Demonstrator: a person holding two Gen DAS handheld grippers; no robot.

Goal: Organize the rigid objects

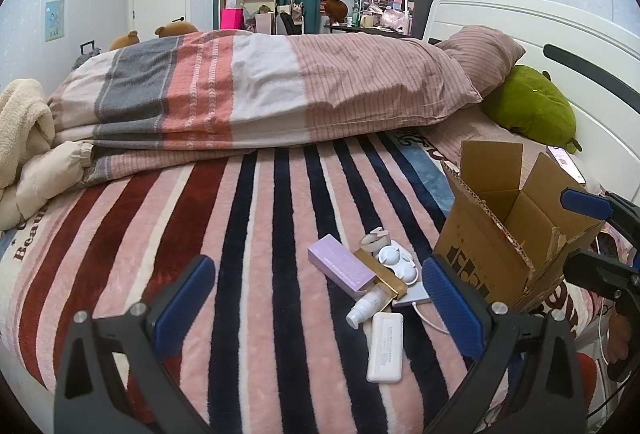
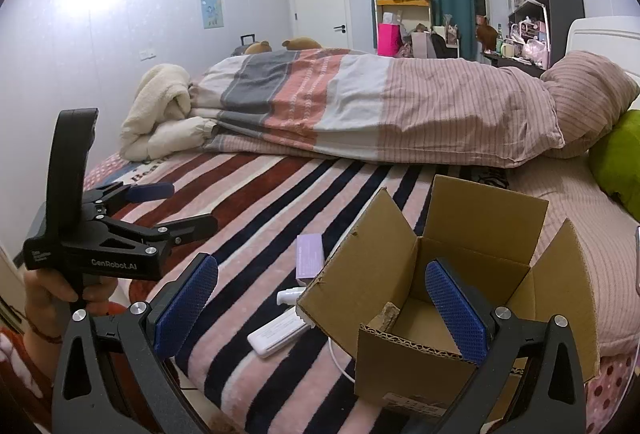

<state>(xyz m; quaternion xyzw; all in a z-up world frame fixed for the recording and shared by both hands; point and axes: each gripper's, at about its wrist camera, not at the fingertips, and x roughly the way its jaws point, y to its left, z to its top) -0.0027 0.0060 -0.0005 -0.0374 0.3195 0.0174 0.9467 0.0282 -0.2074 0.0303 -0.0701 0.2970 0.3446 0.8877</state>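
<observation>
A small pile lies on the striped blanket: a purple box (image 1: 340, 264), a gold box (image 1: 380, 272), a white rounded case (image 1: 396, 260), a white pump bottle (image 1: 368, 304) and a white power bank (image 1: 385, 348). My left gripper (image 1: 318, 302) hovers open just in front of the pile, holding nothing. An open cardboard box (image 2: 404, 350) stands to the right of the pile, with only a scrap of cardboard visible inside. My right gripper (image 2: 322, 306) is open and empty above the box's near left corner. The purple box (image 2: 309, 254), bottle (image 2: 290, 296) and power bank (image 2: 278, 332) peek out left of the box.
A folded duvet (image 1: 260, 93) and pillow (image 1: 480, 49) span the bed's far side, with a green plush (image 1: 532, 105) by the headboard. A phone (image 1: 566, 163) lies behind the box. A white cable (image 2: 340, 362) trails off the bed edge. A hand (image 2: 56, 294) holds the left gripper (image 2: 180, 207).
</observation>
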